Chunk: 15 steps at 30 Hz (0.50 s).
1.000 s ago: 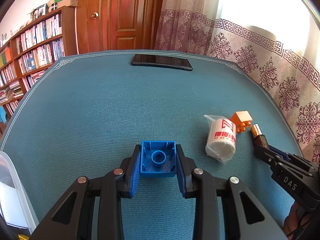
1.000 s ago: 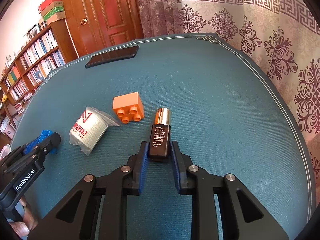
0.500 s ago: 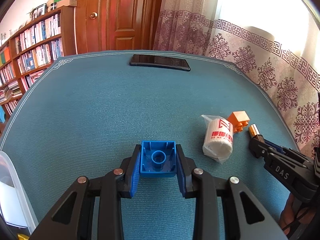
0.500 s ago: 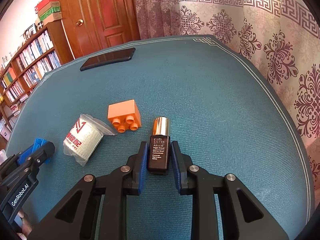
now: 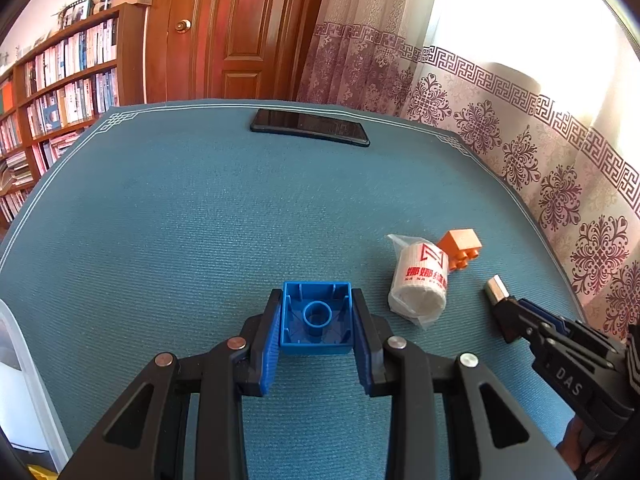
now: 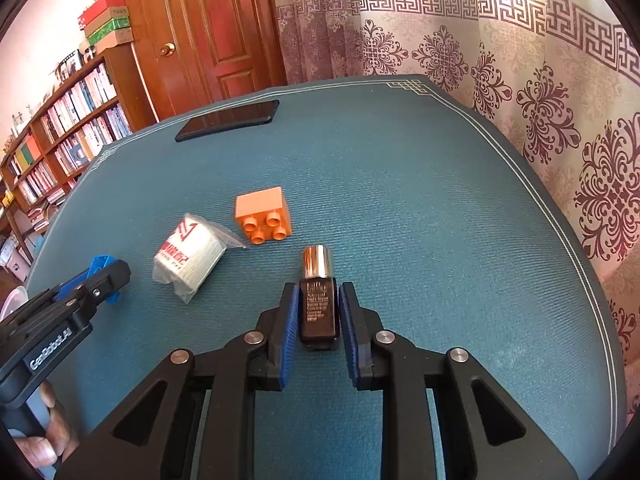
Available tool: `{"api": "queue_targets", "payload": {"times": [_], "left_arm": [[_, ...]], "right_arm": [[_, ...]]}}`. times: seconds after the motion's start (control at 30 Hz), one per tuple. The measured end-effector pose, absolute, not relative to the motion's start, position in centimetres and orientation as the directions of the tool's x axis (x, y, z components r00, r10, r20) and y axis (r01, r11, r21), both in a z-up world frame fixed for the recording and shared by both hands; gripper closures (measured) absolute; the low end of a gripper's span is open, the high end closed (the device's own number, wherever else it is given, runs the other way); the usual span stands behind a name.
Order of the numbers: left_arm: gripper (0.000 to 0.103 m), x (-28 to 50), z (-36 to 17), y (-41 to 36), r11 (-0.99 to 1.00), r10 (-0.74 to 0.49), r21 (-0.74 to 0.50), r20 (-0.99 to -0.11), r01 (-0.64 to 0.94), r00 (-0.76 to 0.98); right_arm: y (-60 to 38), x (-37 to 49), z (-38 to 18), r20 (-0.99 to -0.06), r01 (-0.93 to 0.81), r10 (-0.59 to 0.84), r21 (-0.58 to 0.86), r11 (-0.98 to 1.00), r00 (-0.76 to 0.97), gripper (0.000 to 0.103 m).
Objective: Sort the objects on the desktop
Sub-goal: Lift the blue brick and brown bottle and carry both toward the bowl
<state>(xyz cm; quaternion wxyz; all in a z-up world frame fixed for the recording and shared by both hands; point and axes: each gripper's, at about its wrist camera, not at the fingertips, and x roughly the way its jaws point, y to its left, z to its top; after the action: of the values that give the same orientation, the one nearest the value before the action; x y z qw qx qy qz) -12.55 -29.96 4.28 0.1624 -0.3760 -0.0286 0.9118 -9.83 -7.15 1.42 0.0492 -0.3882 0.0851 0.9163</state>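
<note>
Left wrist view
Left hand-held gripper point(image 5: 316, 320): pinching the blue building block point(image 5: 316, 317), hollow underside facing the camera, over the teal table point(image 5: 200, 220).
Wrapped white roll point(image 5: 420, 280): at 2 o'clock from the block, lying on its side, touching the orange building block point(image 5: 460, 246) behind it.
Right hand-held gripper point(image 5: 505, 312): at 3 o'clock, with a gold-capped bottle point(image 5: 496, 290) between its fingers.
Black phone point(image 5: 309, 127): at 12 o'clock, flat by the far edge.

Right wrist view
Right hand-held gripper point(image 6: 318, 312): pads pressed against the dark serum bottle point(image 6: 318, 304), cap pointing to 12 o'clock.
Orange building block point(image 6: 264, 216): at 11 o'clock, studs toward the camera.
Wrapped white roll point(image 6: 190, 256): at 10 o'clock.
Left hand-held gripper point(image 6: 105, 280): at 9 o'clock, a person's hand point(image 6: 42, 432) on its handle.
</note>
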Motion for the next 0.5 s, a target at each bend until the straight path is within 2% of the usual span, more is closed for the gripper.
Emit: {"api": "queue_targets", "payload": {"times": [0.5], "left_arm": [[0.068, -10.1, 5.8, -30.8, -0.961, 0.271, -0.133, -0.644, -0.244, -0.715]], "right_arm": [[-9.9, -6.2, 3.8, -0.685, -0.059, -0.062, 0.152, -0.987, -0.726, 0.082]]}}
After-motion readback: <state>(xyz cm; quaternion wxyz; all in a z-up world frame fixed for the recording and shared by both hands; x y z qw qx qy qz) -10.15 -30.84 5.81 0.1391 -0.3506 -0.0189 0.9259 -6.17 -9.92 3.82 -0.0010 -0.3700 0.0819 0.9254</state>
